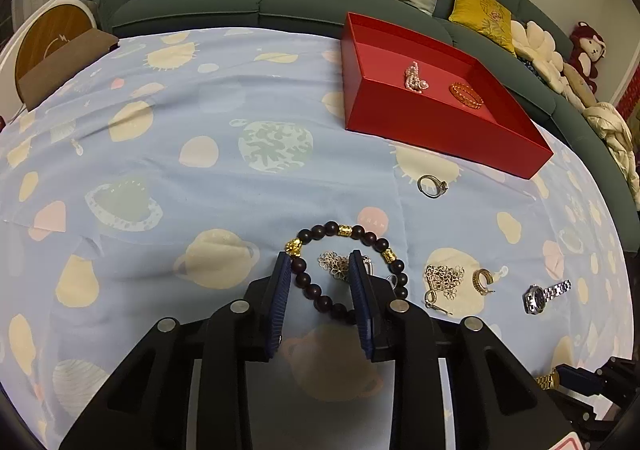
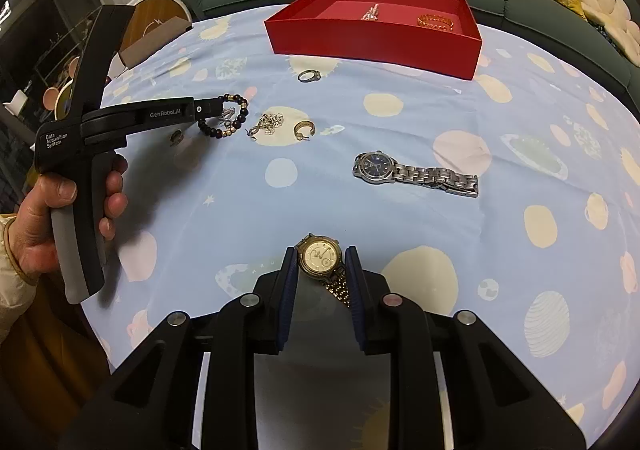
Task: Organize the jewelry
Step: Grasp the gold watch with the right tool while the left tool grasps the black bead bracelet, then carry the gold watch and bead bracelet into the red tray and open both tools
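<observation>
My left gripper (image 1: 320, 262) is down on the cloth, shut on the lower left arc of a dark bead bracelet (image 1: 332, 228) with gold beads. A small silver flower piece (image 1: 334, 264) also lies between its pads. In the right wrist view the left gripper (image 2: 218, 107) is held by a hand (image 2: 60, 217) over the bracelet (image 2: 242, 111). My right gripper (image 2: 321, 254) is shut on the case of a gold watch (image 2: 320, 258), whose band trails back between the fingers. The red box (image 1: 440, 121) holds a pearl piece (image 1: 414, 77) and an orange bracelet (image 1: 466, 94).
On the planet-print cloth lie a ring (image 1: 432, 185), a silver chain (image 1: 442, 278), a gold hoop earring (image 1: 482, 280) and a silver watch (image 2: 412, 169). A green sofa with cushions curves behind the table. A brown box (image 1: 64, 65) stands at the far left edge.
</observation>
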{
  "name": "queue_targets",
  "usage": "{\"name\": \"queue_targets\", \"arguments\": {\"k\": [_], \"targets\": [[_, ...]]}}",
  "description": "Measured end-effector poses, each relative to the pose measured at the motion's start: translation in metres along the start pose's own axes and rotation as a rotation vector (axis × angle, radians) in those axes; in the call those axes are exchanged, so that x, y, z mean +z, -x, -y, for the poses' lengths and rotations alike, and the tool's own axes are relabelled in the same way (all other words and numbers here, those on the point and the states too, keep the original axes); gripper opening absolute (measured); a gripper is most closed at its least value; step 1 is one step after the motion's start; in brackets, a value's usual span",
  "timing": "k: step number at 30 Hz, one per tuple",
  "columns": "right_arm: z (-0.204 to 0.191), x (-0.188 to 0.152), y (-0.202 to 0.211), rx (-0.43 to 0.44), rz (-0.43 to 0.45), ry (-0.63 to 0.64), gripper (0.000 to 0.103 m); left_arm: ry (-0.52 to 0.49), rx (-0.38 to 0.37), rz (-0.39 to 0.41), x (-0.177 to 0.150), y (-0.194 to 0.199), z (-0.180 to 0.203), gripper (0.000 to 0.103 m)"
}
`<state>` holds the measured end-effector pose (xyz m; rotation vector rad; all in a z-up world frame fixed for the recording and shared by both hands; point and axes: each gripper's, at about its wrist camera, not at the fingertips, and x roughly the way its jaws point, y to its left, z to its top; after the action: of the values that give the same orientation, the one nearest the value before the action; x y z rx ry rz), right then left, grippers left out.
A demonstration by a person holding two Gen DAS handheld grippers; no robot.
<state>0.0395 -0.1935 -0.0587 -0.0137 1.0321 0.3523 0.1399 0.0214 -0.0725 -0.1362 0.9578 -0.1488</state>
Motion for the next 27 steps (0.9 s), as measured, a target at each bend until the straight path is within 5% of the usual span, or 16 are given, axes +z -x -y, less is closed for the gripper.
{"name": "queue_targets", "arguments": {"k": [2,11,27], "targets": [[0.000,-0.001,-0.002,-0.006,-0.004,0.003,0.023,-0.003,-0.021,-0.008,0.001,-0.002,0.000,0.006],[0.000,-0.001,-0.006,-0.011,-0.012,0.017,0.024,-0.033,-0.059,0.022,0.001,0.010,0.007,0.005],[-0.011,0.000,-0.017,-0.041,0.003,0.087,0.025,-0.099,-0.268,0.114,0.004,0.088,0.033,0.005]]}}
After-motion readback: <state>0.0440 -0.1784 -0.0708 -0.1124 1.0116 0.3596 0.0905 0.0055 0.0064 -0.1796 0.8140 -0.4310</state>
